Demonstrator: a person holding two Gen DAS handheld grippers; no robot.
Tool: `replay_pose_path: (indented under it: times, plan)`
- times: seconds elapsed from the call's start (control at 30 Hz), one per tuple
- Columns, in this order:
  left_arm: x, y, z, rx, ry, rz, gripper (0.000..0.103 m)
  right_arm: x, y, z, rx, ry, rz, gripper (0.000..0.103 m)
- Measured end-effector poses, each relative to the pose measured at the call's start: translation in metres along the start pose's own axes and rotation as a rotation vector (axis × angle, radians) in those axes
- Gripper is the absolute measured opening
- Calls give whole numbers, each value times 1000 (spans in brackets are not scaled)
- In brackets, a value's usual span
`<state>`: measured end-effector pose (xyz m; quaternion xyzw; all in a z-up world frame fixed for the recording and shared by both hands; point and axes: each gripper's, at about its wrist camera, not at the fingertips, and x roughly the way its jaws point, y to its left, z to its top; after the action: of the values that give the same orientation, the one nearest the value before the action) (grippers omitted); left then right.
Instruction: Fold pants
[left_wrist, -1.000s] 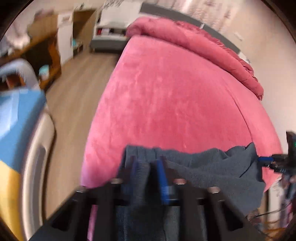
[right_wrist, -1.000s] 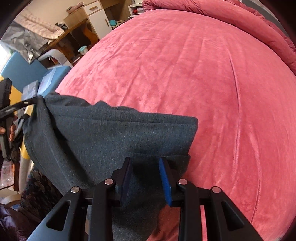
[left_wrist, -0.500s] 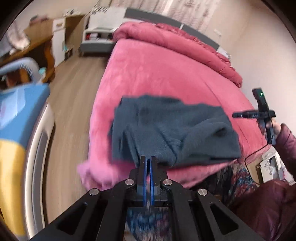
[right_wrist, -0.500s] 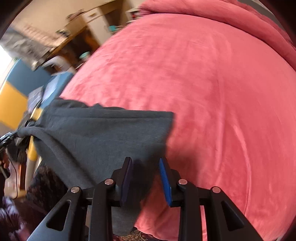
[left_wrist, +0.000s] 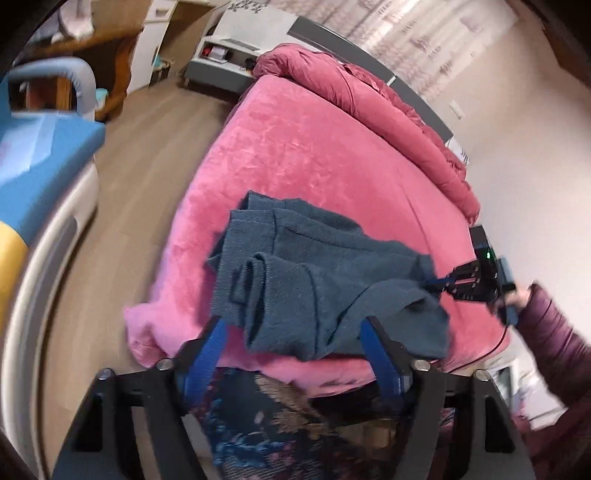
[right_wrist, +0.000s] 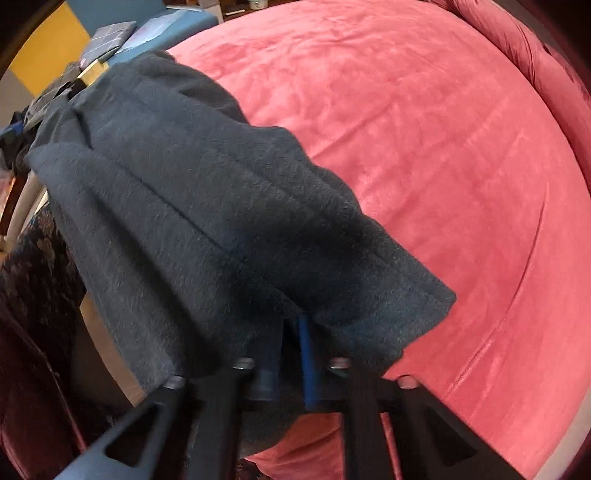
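A: Where are the pants (left_wrist: 325, 291)?

B: Bunched at the near edge of the pink bed (left_wrist: 314, 155), the near hem drooping over the side. The right gripper (right_wrist: 291, 354) has its fingers pinched together on the near right corner of the cloth; it shows at the right of the left wrist view too. The left gripper (left_wrist: 295, 354) hangs back from the bed, its fingers opening wide with nothing between them.

A: What might go wrong?

B: One corner is held, so a pull would likely drag the heap rather than spread it, and the layers could twist. The overhanging edge might slide to the floor (left_wrist: 122, 229) if the right grip slips. The left cuffs look rolled; grabbing only one layer there would skew the fold.

A: Any containers?

B: None near the pants. The shelves far off are too small to tell what they hold.
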<state>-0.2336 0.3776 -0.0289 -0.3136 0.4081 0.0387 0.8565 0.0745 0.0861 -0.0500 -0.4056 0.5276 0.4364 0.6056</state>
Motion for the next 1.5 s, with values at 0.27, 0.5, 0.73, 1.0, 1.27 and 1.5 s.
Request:
replay_pose_path:
  times: [0.27, 0.5, 0.73, 1.0, 1.27, 1.5]
  plan:
    - [43, -36, -3, 202, 145, 62, 75, -32, -13, -20, 117, -118, -48, 3]
    - [71, -26, 23, 106, 91, 85, 11, -51, -34, -14, 225, -185, -114, 3]
    - [101, -3, 67, -74, 94, 173, 10, -20, -78, -14, 431, -185, -176, 0]
    - [53, 2, 65, -114, 46, 132, 49, -58, -46, -38, 479, -391, 73, 13]
    - [95, -11, 42, -19, 132, 257, 31, 2, 12, 17, 379, -292, -17, 17]
    - [75, -13, 22, 19, 129, 309, 25, 25, -11, 14, 570, -307, 55, 18]
